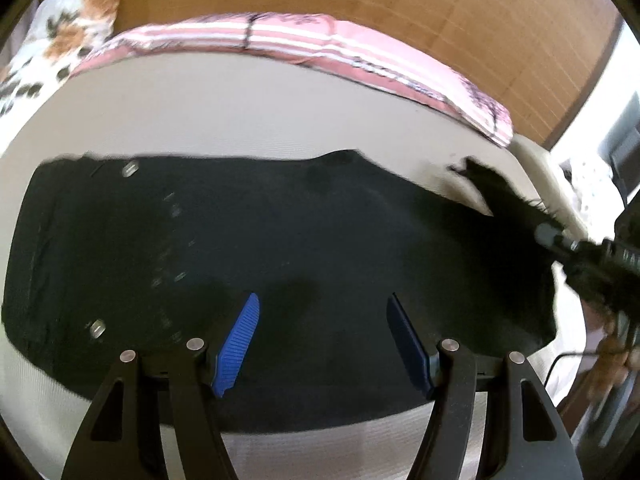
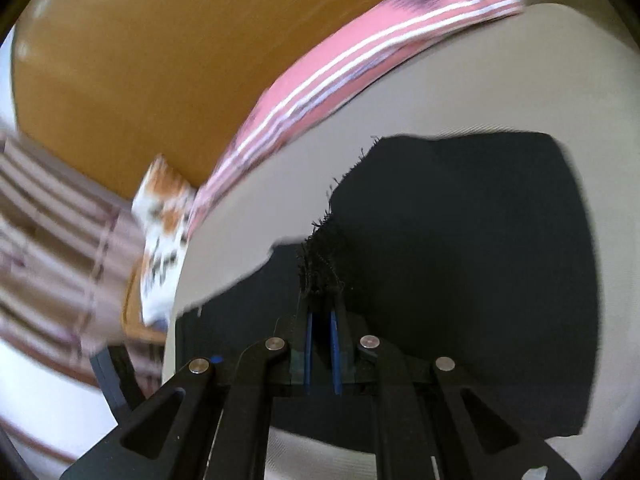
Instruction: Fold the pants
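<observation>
A: Starting nearest the left wrist camera, what does the left gripper [image 1: 322, 344] show?

B: Its two blue-padded fingers [image 1: 239, 344] stand spread wide apart with nothing between them. They hang just over the near part of the black pants [image 1: 280, 240], close to the garment's near edge.

A: And the pants themselves?

B: They lie flat across the pale mattress [image 1: 240, 112], stretched side to side. The waist end with its metal studs [image 1: 131, 168] sits at the left of the garment in that view, and the frayed hem [image 1: 480, 176] is lifted at the far right.

A: What lifts it?

B: The right gripper [image 1: 560, 242] reaches in from the right of the pants and holds that hem. In the right wrist view, the right gripper [image 2: 322, 344] has its blue pads [image 2: 334, 356] pressed nearly together, pinching the frayed hem [image 2: 322, 256] of the pants [image 2: 460, 240], which bunches up just beyond the tips. The rest of the dark cloth spreads out flat on the mattress [image 2: 440, 92] past the hem.

A: What lies beyond the pants?

B: A pink striped blanket [image 1: 320, 44] runs along the far side of the mattress, with a floral pillow [image 1: 68, 36] at its left end. Behind both stands a wooden headboard [image 1: 400, 4].
</observation>
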Demonstrator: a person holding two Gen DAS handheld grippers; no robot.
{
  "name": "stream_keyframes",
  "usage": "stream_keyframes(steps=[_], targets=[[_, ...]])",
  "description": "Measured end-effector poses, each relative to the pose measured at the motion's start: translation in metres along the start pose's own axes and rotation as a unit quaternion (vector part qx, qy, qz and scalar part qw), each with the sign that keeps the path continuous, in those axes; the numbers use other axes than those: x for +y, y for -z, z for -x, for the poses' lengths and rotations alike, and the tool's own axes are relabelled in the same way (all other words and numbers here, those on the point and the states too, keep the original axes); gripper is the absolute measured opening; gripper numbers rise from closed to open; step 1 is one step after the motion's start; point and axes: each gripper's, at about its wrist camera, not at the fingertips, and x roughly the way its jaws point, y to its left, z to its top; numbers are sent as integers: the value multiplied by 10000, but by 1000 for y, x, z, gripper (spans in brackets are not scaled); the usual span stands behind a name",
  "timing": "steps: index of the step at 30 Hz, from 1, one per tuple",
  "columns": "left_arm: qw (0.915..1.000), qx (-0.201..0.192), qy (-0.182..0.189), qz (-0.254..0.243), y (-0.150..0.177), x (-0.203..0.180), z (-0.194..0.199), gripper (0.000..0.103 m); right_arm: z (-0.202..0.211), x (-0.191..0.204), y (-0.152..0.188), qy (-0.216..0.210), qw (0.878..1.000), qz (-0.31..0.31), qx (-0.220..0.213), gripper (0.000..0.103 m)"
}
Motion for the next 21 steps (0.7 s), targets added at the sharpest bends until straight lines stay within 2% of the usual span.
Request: stream_keyframes(steps=[4, 9, 12, 14, 16, 21], targets=[[9993, 98, 132, 337, 6, 23, 5, 67, -44, 26, 31, 66, 9964, 505, 679, 9], [9982, 109, 389, 446, 5, 29, 10, 67, -73, 40, 58, 769, 9829, 1288, 1070, 10], [9976, 128, 545, 405, 3, 25, 10, 67, -75, 40, 64, 877, 9799, 1403, 1116, 14], [9972, 157, 637, 363, 0, 21, 10, 67, -72, 41, 63, 723, 9813, 1321, 1197, 24], [9961, 230, 776, 347, -2, 17, 10, 67, -62, 41, 62, 614, 9842, 1193, 1155, 41], [9903, 543, 1218, 384, -5, 7, 5, 67, -26, 35, 56, 582, 9919, 865, 726, 47]])
